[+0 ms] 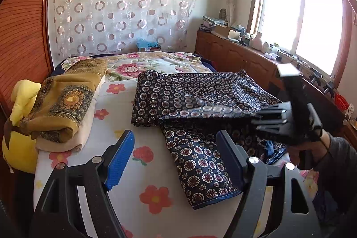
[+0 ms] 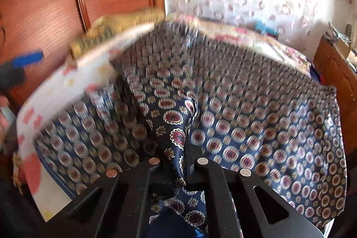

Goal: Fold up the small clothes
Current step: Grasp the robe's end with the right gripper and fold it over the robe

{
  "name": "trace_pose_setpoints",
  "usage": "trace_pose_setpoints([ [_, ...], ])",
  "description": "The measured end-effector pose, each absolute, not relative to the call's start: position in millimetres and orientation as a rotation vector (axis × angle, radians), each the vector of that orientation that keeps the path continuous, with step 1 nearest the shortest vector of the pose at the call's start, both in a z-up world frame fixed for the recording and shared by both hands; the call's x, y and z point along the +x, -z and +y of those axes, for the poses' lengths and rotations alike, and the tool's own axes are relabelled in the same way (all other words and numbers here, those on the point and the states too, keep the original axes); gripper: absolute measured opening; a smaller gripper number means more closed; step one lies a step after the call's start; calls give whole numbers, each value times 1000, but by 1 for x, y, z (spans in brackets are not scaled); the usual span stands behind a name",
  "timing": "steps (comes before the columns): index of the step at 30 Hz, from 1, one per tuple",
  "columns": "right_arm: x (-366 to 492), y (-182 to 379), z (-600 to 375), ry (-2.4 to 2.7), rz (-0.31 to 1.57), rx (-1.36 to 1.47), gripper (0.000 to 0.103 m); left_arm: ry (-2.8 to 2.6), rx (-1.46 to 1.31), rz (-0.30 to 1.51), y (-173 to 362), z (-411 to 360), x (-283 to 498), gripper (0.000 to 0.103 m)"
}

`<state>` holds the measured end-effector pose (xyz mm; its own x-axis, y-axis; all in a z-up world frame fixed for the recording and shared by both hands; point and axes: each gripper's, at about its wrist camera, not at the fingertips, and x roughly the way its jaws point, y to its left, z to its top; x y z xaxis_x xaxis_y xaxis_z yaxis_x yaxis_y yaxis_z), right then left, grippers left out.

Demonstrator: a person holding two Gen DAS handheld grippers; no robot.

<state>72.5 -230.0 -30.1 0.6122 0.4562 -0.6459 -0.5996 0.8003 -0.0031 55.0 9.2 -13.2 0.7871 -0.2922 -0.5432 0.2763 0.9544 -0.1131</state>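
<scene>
A dark navy garment with red and white circle print [image 1: 196, 102] lies on the bed, partly folded, one end hanging toward the near edge. My left gripper [image 1: 176, 160] is open and empty, its blue fingers [image 1: 119, 160] spread above the bed sheet left of the garment. My right gripper [image 1: 256, 114] is seen from the side at the right, lifting a layer of the cloth. In the right wrist view the right gripper [image 2: 178, 162] is shut on a pinched fold of the garment [image 2: 256, 108], which spreads out blurred ahead.
A flowered white sheet [image 1: 142, 182] covers the bed. A folded mustard printed cloth [image 1: 64, 104] lies on cream fabric at the left, beside a yellow plush toy [image 1: 20, 144]. A wooden cabinet [image 1: 241, 57] with clutter runs along the window at right.
</scene>
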Motion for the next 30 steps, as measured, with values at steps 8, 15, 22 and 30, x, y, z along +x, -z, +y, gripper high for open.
trace_pose_setpoints([
  [8, 59, -25, -277, -539, 514, -174, 4, 326, -31, 586, 12, 5, 53, 77],
  [15, 54, -13, -338, -386, 558, -143, 4, 347, -25, 580, 11, -5, 51, 77],
  [22, 63, 2, -351, -333, 636, -130, 4, 351, -17, 553, 4, -18, 49, 78],
  [30, 49, 1, -374, -328, 615, -93, 11, 354, -2, 551, 1, -26, 49, 78],
])
